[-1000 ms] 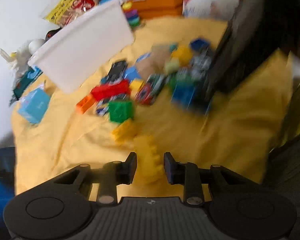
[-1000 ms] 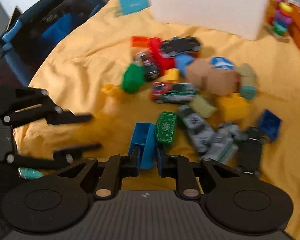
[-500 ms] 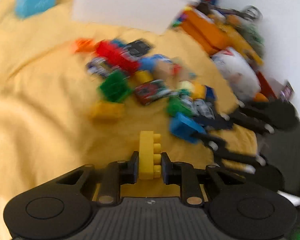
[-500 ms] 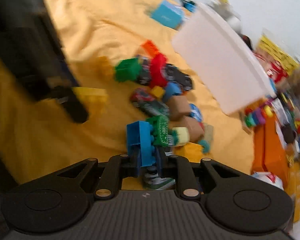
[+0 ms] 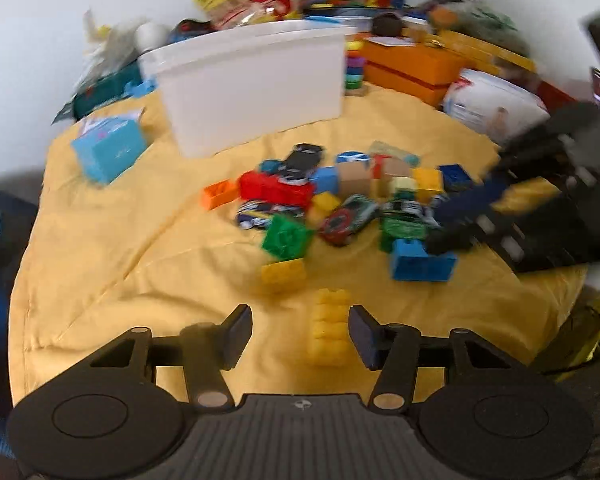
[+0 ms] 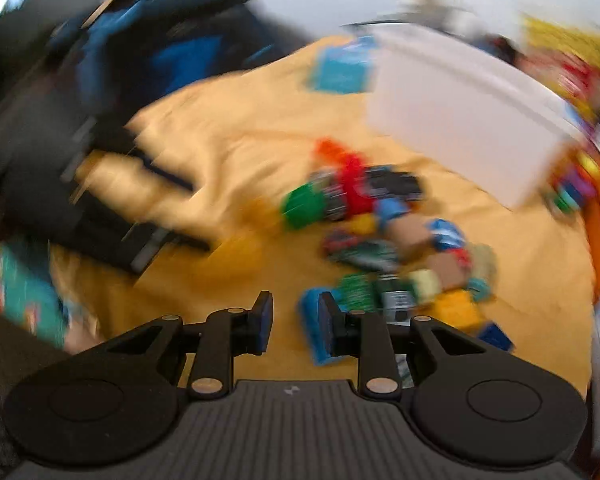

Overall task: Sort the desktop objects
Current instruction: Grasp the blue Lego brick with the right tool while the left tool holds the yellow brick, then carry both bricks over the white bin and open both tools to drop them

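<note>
A pile of toy bricks and toy cars (image 5: 340,200) lies on the yellow cloth (image 5: 140,260) in front of a white bin (image 5: 252,84). My left gripper (image 5: 300,330) is open; a long yellow brick (image 5: 329,326) lies on the cloth between its fingers, near the right one. My right gripper (image 6: 293,322) is open; a blue brick (image 6: 312,330) lies by its right finger. The right gripper also shows in the left wrist view (image 5: 500,220), beside that blue brick (image 5: 422,266). The right wrist view is blurred.
A light blue box (image 5: 110,152) sits left of the bin. Orange boxes (image 5: 404,68), a white bag (image 5: 496,104) and toy clutter line the back. A blue and black bag (image 6: 160,60) lies off the cloth's left edge.
Both grippers have opened. The yellow brick that the left gripper held and the blue brick that the right gripper held now lie on the cloth. Both cameras have swung.
</note>
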Demonstrator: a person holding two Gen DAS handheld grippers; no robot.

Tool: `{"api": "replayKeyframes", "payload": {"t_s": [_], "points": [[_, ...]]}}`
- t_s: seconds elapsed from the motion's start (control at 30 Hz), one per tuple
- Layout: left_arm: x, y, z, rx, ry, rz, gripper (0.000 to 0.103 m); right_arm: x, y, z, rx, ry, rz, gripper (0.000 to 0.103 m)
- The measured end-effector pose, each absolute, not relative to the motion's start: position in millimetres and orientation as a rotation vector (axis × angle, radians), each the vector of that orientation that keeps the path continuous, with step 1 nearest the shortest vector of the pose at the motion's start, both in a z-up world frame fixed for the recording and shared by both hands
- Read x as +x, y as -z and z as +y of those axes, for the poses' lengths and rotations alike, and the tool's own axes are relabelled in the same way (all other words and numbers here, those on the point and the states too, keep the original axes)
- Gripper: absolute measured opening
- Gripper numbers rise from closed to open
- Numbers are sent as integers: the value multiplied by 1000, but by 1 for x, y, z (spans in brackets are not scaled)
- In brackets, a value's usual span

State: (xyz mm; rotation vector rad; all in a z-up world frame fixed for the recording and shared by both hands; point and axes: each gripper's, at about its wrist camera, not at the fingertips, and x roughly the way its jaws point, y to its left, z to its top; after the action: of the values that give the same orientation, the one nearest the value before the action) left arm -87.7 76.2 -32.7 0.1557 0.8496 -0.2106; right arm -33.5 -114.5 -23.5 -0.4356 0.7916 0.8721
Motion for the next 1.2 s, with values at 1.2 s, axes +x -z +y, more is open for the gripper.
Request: {"api": "replayKeyframes", "payload": {"t_s": [1.2], "points": [[-73, 63, 59, 187, 255, 979, 27, -7, 63, -121, -216, -903, 1034, 43]]}}
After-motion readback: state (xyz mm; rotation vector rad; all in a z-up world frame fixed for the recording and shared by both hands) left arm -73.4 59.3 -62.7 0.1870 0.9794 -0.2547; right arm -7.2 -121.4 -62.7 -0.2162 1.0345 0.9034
